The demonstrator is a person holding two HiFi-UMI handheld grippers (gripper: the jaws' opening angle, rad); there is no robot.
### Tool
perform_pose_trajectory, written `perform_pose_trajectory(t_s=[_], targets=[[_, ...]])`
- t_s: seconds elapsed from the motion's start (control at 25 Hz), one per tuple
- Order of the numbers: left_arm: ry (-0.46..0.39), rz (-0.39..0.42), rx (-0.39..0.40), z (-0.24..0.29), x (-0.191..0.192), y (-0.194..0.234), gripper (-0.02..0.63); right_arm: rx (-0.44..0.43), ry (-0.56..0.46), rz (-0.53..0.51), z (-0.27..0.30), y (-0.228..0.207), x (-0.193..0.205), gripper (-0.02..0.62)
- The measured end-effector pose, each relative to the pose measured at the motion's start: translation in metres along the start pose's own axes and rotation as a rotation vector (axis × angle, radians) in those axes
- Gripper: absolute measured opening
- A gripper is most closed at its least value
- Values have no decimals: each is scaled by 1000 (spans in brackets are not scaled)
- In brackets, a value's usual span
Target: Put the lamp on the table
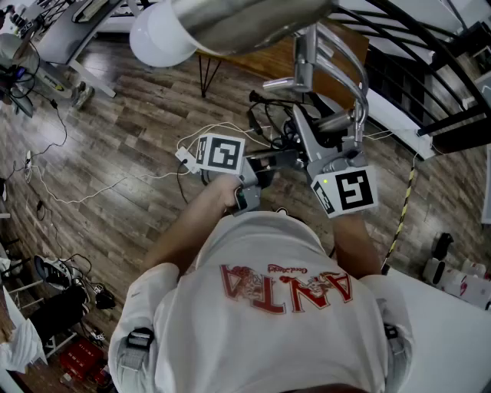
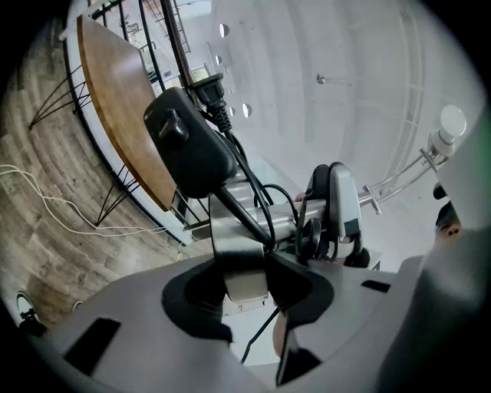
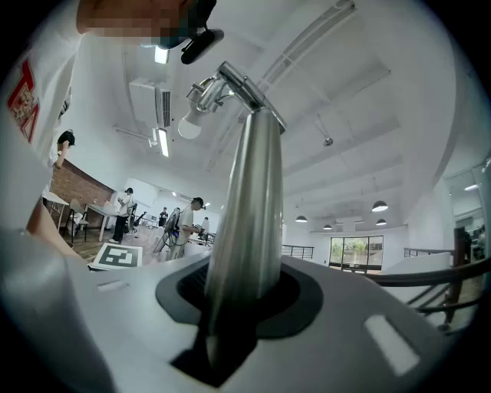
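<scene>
The lamp (image 1: 253, 19) is off the ground, carried in front of the person's chest with both tools and well above the plank floor (image 1: 115, 138). It has not yet reached the wooden surface (image 1: 257, 61), which stands ahead on thin wire legs.

The left tongs (image 2: 245, 269) are clenched on a flat metal strip (image 2: 238, 230) low on the lamp. The right tongs (image 3: 238, 299) grasp the tapered, polished stem (image 3: 249, 199) further along. Two holds set apart make sense for a long, top-heavy thing like this: one takes the weight near the base, and the other stops the stem from swinging or twisting.

The bulb (image 1: 157, 34) sits at the far end, up and away from the body. Held there, it is probably safe from knocks against the person or the tools.

In the left gripper view, the black power adapter (image 2: 184, 146) and its cord (image 2: 253, 199) lie draped over the lamp just above the tongs. They seem to be riding along loose rather than being gripped, so they could slide or catch on the edge of the surface as the lamp goes down.

My reading is that this is mid-carry. The next move calls for bringing the base over the wooden surface, which shows off to the left in the left gripper view, and lowering it level before either grip lets go.
</scene>
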State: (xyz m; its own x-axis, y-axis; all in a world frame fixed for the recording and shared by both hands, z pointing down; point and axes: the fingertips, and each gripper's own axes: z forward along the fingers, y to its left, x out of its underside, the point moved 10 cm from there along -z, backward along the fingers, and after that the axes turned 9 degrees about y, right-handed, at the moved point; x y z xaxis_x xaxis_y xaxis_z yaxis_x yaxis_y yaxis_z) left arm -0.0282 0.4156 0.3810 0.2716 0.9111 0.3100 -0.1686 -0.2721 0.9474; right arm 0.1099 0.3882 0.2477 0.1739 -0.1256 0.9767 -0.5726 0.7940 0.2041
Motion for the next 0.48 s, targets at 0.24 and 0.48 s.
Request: perform_pose_trajectory(t_s=[0.24, 0.48], targets=[[7, -9, 8, 11, -2, 1, 143, 3, 8, -2, -3, -9, 2, 120], [9, -9, 8, 12, -4, 2, 143, 1, 9, 2, -2, -12, 4, 120]])
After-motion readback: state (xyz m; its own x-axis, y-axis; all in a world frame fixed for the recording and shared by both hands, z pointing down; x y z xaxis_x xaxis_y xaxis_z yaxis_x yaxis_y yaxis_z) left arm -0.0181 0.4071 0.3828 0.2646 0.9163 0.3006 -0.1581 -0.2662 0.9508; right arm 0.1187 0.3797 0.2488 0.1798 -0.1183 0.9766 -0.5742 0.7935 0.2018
